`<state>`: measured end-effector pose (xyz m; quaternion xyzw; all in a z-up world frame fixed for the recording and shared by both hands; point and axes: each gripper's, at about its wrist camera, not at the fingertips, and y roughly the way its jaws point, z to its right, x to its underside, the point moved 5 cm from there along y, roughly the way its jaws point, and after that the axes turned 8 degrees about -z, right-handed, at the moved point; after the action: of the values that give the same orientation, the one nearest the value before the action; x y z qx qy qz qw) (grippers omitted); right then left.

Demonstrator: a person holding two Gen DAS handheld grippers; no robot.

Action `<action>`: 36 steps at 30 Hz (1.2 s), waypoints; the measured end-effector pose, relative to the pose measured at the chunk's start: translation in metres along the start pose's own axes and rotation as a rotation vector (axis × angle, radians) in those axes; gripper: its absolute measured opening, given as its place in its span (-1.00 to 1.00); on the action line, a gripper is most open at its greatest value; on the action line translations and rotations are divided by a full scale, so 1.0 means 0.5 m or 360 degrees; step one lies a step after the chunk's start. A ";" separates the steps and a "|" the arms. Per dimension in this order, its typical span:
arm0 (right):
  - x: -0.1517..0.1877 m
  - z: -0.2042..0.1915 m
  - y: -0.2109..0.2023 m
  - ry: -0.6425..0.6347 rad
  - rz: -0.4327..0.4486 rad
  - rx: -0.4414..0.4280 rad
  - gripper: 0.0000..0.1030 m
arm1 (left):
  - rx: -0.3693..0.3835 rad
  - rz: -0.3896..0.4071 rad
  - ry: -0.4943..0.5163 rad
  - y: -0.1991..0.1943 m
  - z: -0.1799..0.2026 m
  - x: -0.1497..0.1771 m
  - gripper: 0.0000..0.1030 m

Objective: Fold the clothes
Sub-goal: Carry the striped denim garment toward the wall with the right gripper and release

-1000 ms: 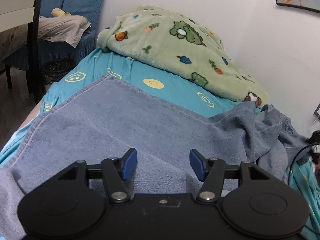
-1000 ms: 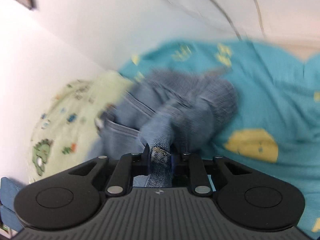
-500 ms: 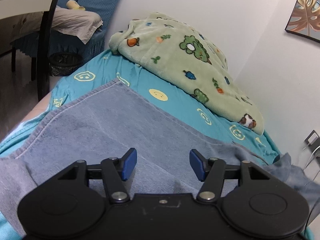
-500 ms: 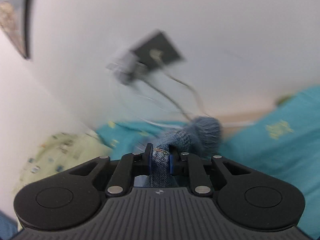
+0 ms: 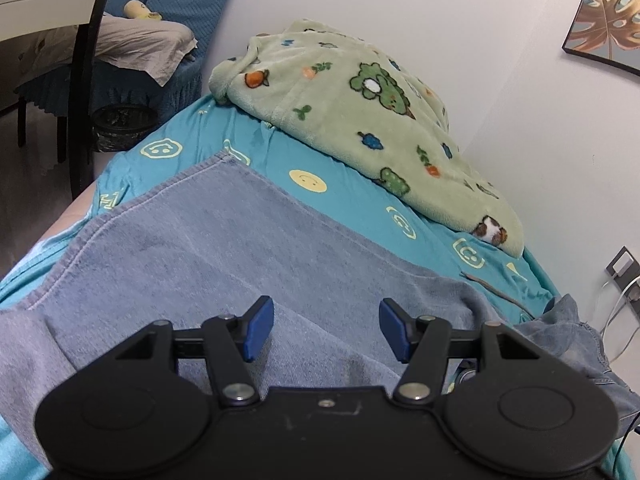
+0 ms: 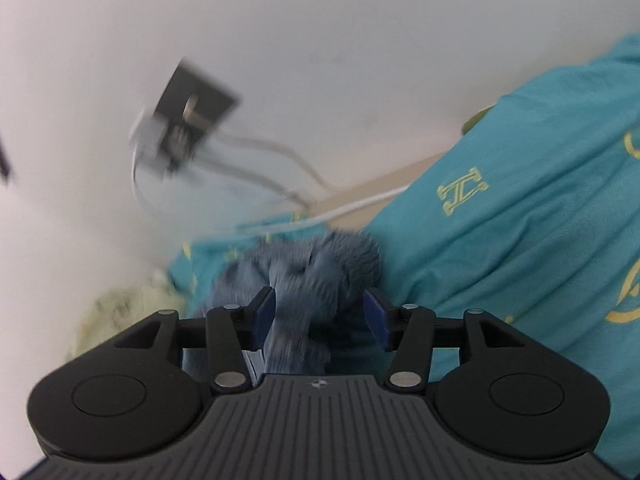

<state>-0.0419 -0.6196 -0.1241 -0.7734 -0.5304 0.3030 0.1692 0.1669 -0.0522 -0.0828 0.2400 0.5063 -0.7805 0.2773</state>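
A blue denim garment (image 5: 240,248) lies spread flat over the teal bedsheet (image 5: 352,196). My left gripper (image 5: 326,312) hovers just above its near part, open, with only the flat cloth below the blue pads. The garment's far end (image 5: 576,332) lies rumpled at the bed's right edge. In the right wrist view, a blurred bunch of the same denim (image 6: 320,264) sits between the jaws of my right gripper (image 6: 318,300), which are opening. The right pad stands clear of the cloth.
A green fleece blanket (image 5: 360,120) is heaped along the wall at the back of the bed. A wall socket with white cables (image 6: 192,120) is close ahead of the right gripper. A covered chair (image 5: 160,20) and a bin (image 5: 120,124) stand beyond the bed's left end.
My right gripper carried the pinched denim sideways toward the wall socket, then its jaws came apart. In the left wrist view the crumpled pile at the right was drawn out flatter. The left gripper stayed open.
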 end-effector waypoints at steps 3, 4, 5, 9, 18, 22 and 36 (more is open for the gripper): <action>-0.015 0.041 0.048 0.0221 -0.0088 -0.0012 0.24 | 0.0001 -0.0024 -0.0017 0.009 -0.001 0.004 0.07; -0.015 0.057 0.065 0.0317 -0.0123 -0.0039 0.24 | -0.0010 -0.0022 -0.0008 0.011 0.001 0.005 0.07; -0.016 0.070 0.080 0.0412 -0.0144 -0.0099 0.24 | -0.0025 -0.0016 0.0004 0.013 0.004 0.007 0.07; -0.021 0.078 0.124 0.0580 -0.0160 -0.0232 0.25 | -0.0054 -0.0001 0.0068 0.016 0.018 0.014 0.08; -0.032 0.073 0.219 0.0487 -0.0200 -0.0101 -0.40 | -0.0033 -0.0075 0.0110 0.047 0.032 0.033 0.08; -0.050 0.003 0.179 0.0132 -0.0022 -0.0143 -0.70 | -0.0027 -0.0087 0.0086 0.050 0.028 0.034 0.08; -0.085 -0.008 0.040 -0.0458 0.0326 0.0055 -0.73 | 0.0015 -0.0054 -0.0006 0.020 0.002 0.020 0.08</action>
<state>-0.0356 -0.6663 -0.1203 -0.7690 -0.4624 0.4353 0.0731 0.1660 -0.0585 -0.0954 0.2311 0.5061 -0.7879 0.2639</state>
